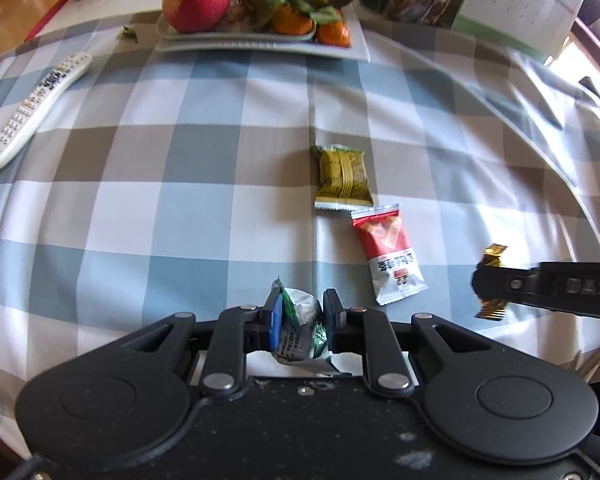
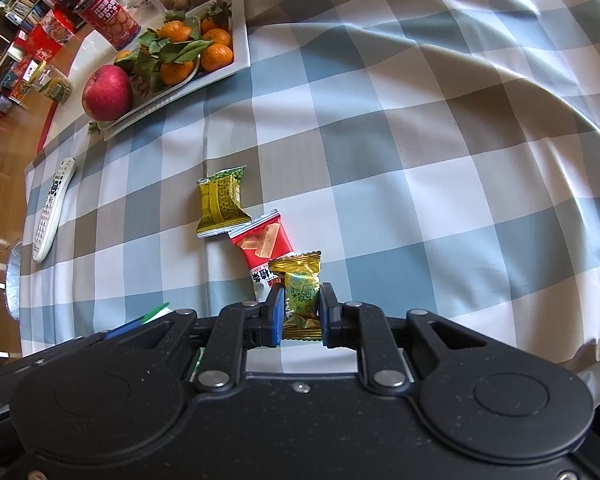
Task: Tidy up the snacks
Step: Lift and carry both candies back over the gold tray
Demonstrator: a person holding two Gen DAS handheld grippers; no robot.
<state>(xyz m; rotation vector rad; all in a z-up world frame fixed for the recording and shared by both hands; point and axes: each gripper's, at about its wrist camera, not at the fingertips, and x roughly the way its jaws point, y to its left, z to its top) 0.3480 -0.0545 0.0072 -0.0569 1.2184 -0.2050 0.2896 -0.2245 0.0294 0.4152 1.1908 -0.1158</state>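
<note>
My left gripper (image 1: pixel 300 304) is shut on a green and white snack packet (image 1: pixel 300 320) above the checked tablecloth. My right gripper (image 2: pixel 300 300) is shut on a gold and green candy packet (image 2: pixel 300 292); it also shows in the left wrist view (image 1: pixel 490 280), at the right, held by the right gripper (image 1: pixel 480 280). A yellow-green snack packet (image 1: pixel 342 176) and a red and white snack packet (image 1: pixel 392 254) lie side by side on the cloth ahead of the left gripper. In the right wrist view the yellow-green packet (image 2: pixel 222 204) and red packet (image 2: pixel 262 248) lie just ahead of the right gripper.
A white tray (image 1: pixel 340 53) with an apple (image 1: pixel 198 0) and tangerines stands at the far side, also in the right wrist view (image 2: pixel 242 48). A white remote (image 1: pixel 36 108) lies at the left. Jars, boxes and a calendar (image 1: pixel 520 4) stand behind.
</note>
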